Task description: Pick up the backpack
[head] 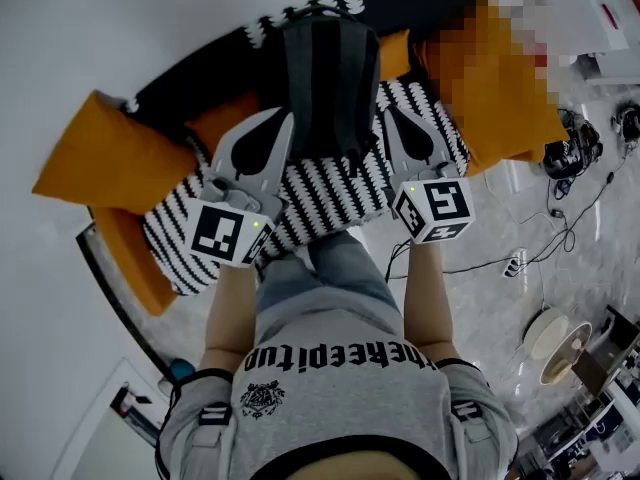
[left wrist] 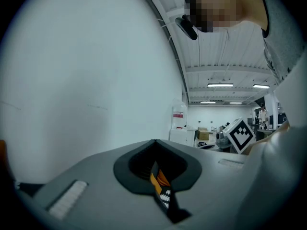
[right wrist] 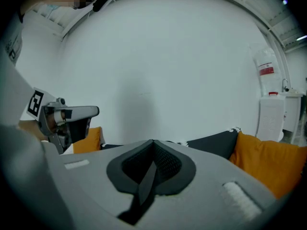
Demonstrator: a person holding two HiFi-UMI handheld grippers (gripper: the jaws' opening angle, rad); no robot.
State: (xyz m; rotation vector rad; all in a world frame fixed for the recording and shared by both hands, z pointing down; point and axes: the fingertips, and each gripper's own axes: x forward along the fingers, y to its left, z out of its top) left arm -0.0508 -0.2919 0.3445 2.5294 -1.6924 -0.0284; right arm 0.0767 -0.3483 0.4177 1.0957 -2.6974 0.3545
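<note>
Upper centre of the head view, the dark backpack [head: 328,78] stands on the striped sofa [head: 330,196]. The left gripper [head: 284,120] and right gripper [head: 392,116] flank it, jaws pressed together. They likely need spreading first, then an even bite on both sides.

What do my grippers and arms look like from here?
Both the left gripper and right gripper are pale grey tapered shells with dark teardrop insets. Each carries a black-and-white marker cube with a green light. Short grey sleeves bear dark patches.
</note>
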